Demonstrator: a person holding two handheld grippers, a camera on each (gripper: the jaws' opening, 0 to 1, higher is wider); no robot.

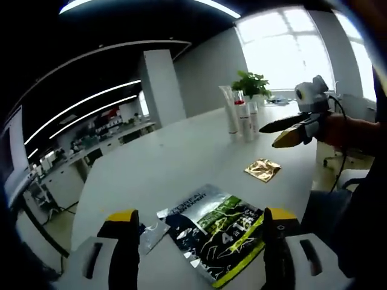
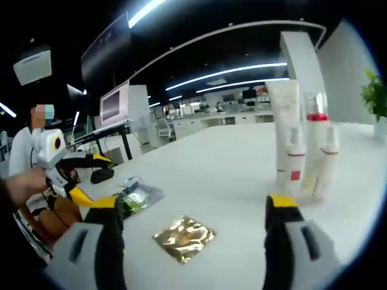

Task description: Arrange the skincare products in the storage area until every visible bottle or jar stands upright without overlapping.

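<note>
A cluster of upright skincare products (image 1: 242, 115) stands at the far side of the white table (image 1: 181, 157). In the right gripper view it reads as a tall white tube (image 2: 285, 127), a red-capped bottle (image 2: 315, 136) and two small white bottles (image 2: 294, 158). A gold sachet (image 1: 262, 170) (image 2: 184, 237) lies flat mid-table. A black, green and silver sachet (image 1: 214, 232) (image 2: 136, 196) lies flat near the front edge. My left gripper (image 1: 199, 241) (image 2: 91, 178) hovers open above that sachet. My right gripper (image 2: 193, 235) (image 1: 269, 136) is open over the gold sachet, short of the bottles.
A torn silver scrap (image 1: 151, 232) lies beside the big sachet. A potted plant (image 1: 251, 84) stands behind the bottles. A person (image 2: 27, 151) sits at the table's edge. An office with desks and a monitor (image 2: 115, 103) lies beyond.
</note>
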